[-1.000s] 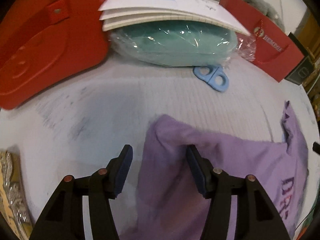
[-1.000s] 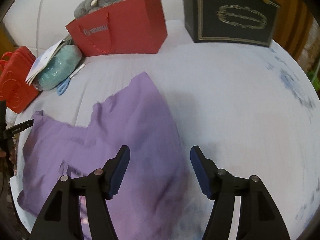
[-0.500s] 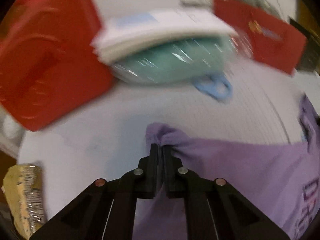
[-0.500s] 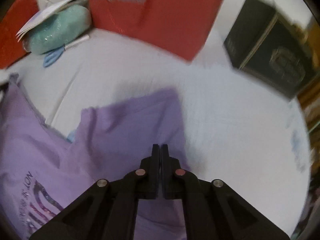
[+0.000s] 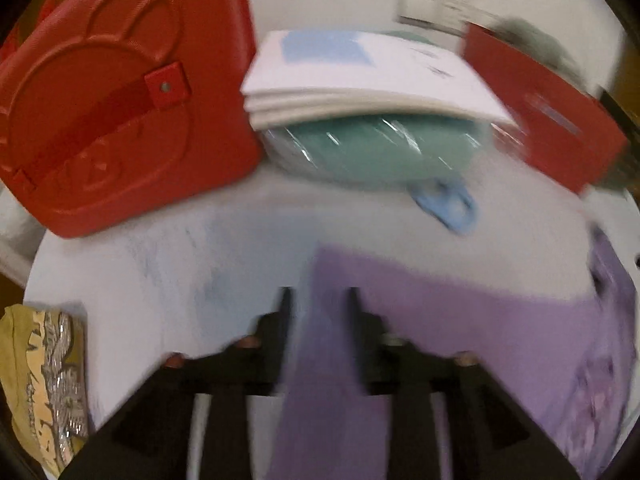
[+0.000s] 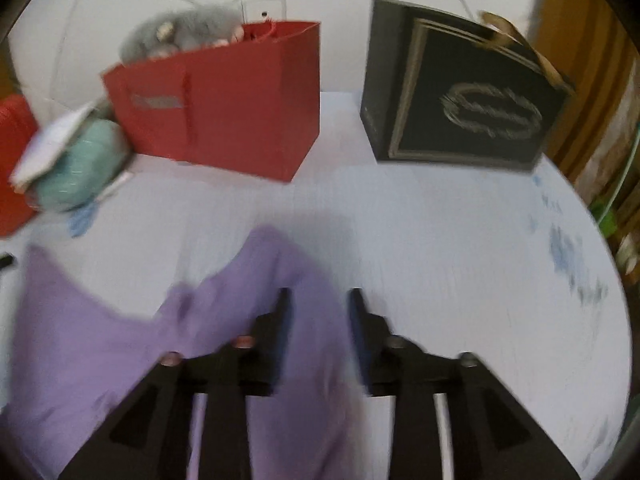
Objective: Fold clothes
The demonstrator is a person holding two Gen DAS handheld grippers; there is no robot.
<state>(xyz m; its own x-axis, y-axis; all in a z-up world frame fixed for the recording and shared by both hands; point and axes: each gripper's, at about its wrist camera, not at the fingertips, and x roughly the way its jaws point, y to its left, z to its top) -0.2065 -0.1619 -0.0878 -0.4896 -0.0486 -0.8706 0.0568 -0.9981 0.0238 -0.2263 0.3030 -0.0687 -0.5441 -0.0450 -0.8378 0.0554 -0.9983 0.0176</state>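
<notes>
A purple shirt (image 5: 460, 320) lies on the white table (image 5: 160, 256). My left gripper (image 5: 318, 300) is open, its jaws apart over the shirt's left edge, with purple cloth between the fingers but not pinched. In the right wrist view the same purple shirt (image 6: 120, 340) spreads left, one corner (image 6: 272, 244) pointing away. My right gripper (image 6: 318, 300) is open over the shirt's right part, cloth lying between the jaws. Both views are motion-blurred.
Left wrist view: a red case (image 5: 120, 112), white booklets (image 5: 360, 76) on a teal bundle (image 5: 372, 148), blue scissors (image 5: 448, 204), a red paper bag (image 5: 548, 112), a yellow patterned cloth (image 5: 44, 380). Right wrist view: the red bag (image 6: 224, 100) holding a grey plush toy (image 6: 180, 32), a black box (image 6: 464, 92).
Both grippers closed on the shirt half a second ago and now stand open again. The shirt lies flatter, its left edge straight.
</notes>
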